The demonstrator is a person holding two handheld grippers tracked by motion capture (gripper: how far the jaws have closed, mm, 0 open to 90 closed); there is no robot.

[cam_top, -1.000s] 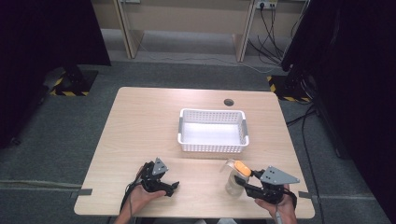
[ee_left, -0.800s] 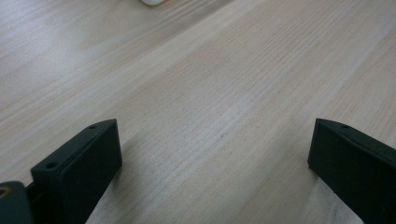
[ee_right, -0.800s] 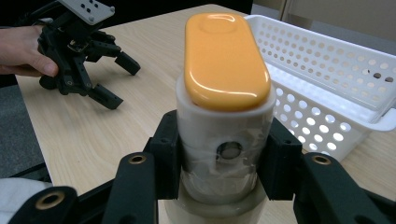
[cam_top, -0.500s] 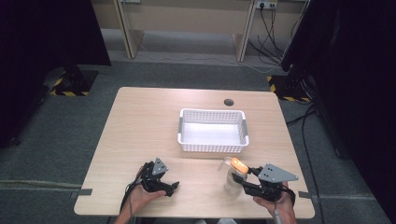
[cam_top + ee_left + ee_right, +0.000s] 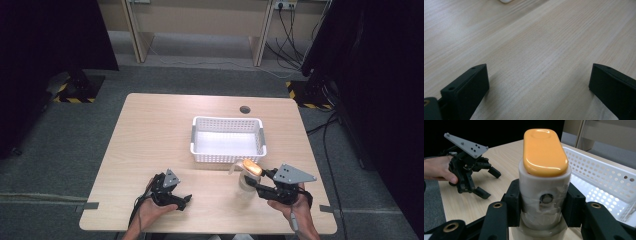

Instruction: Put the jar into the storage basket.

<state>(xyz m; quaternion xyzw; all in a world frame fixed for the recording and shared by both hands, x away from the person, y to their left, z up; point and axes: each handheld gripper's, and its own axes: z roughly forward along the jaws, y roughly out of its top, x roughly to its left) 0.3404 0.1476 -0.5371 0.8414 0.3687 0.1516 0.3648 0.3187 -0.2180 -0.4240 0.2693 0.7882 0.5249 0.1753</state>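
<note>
A white container (image 5: 245,181) with an orange lid (image 5: 252,166) is held upright just above the table, in front of the white basket (image 5: 226,120). My right gripper (image 5: 250,187) is shut on it. In the right gripper view the black jaws press on both sides of the container (image 5: 544,187) below its lid (image 5: 544,151), with the right gripper (image 5: 542,205) centred on it. My left gripper (image 5: 182,200) rests low at the table's front left, open with nothing in it. The left gripper view shows the left gripper (image 5: 539,85) with jaws wide apart over bare wood.
The perforated basket (image 5: 604,172) stands just beyond the container. My left gripper (image 5: 490,183), held by a hand, lies off to the container's left. The wooden table (image 5: 150,135) has a round cable hole (image 5: 245,109) behind the basket. Dark floor surrounds it.
My right gripper has lifted the container slightly off the table and carried it a little toward the basket. The left gripper has stayed put.
</note>
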